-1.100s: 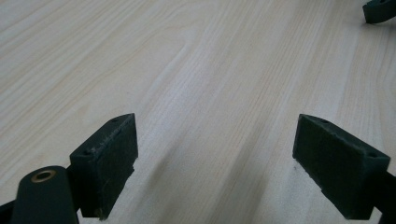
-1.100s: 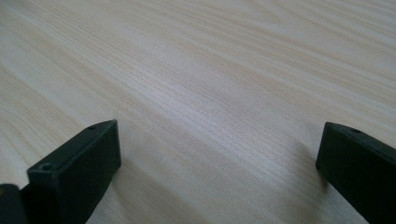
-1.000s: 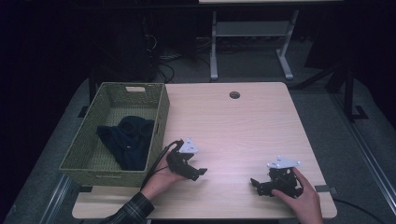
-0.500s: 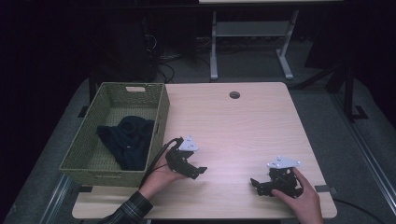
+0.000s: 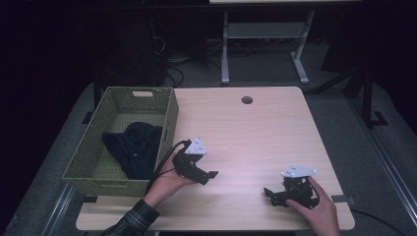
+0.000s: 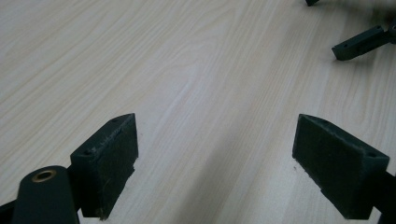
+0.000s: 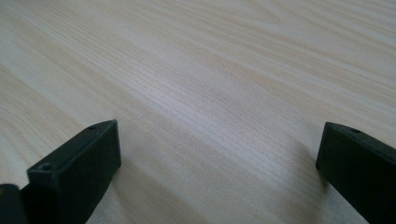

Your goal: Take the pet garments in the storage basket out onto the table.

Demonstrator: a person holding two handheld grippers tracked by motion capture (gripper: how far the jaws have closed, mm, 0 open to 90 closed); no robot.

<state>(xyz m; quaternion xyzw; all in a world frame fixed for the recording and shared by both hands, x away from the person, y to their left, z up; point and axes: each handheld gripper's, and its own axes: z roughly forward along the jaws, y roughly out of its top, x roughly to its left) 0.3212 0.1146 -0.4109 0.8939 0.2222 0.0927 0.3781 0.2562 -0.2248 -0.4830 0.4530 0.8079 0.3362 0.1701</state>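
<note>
A green woven basket stands at the table's left and holds a dark navy garment. Just right of the basket, my left gripper rests low over the table in a hand, open, with bare wood between its jaws. My right gripper lies near the front right edge under the other hand, open as well, with bare wood between its jaws. The right gripper's fingertip shows at the top right of the left gripper view.
The light wood table has a round cable hole near its far edge. A metal stand and cables sit on the dark floor behind. A plaid sleeve comes in at the front left.
The left gripper has drifted slightly nearer the front edge. The right gripper has stayed in place.
</note>
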